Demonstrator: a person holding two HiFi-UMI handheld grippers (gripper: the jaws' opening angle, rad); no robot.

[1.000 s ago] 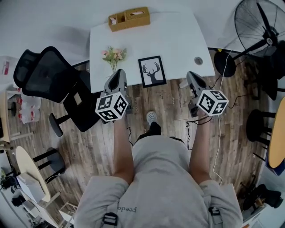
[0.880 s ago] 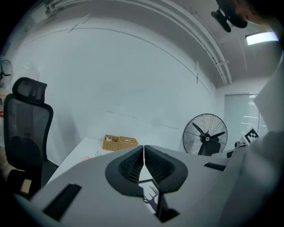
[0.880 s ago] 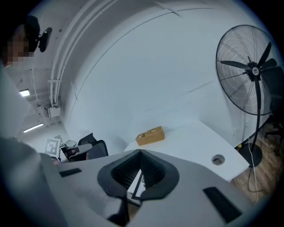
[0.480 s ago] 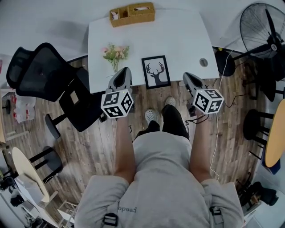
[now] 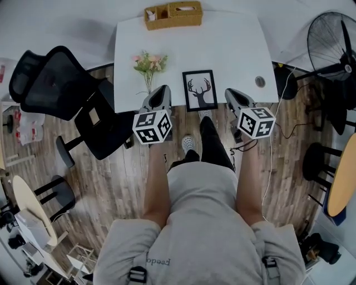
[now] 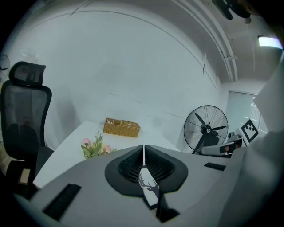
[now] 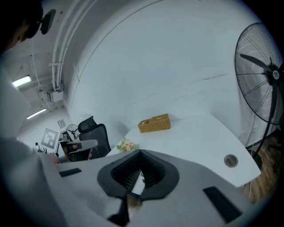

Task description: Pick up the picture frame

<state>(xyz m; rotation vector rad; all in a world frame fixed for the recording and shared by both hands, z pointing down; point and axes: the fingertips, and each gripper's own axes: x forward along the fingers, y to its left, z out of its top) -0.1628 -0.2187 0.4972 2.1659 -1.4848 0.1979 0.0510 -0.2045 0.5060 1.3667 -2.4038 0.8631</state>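
Note:
The picture frame, black-edged with a deer-head print, lies flat near the front edge of the white table. My left gripper hovers at the table edge just left of the frame, shut and empty. My right gripper hangs just right of it, also shut and empty. In the left gripper view the closed jaws meet at my left gripper, and the deer print of the frame shows beyond them. In the right gripper view my right gripper is closed with nothing in it.
A small bunch of pink flowers lies left of the frame, and a wicker basket sits at the table's far edge. A cable grommet is at the right. A black office chair stands left, a floor fan right.
The person has stepped closer to the table. Both grippers have moved forward and down and now flank the frame at the table's front edge. Both stayed shut.

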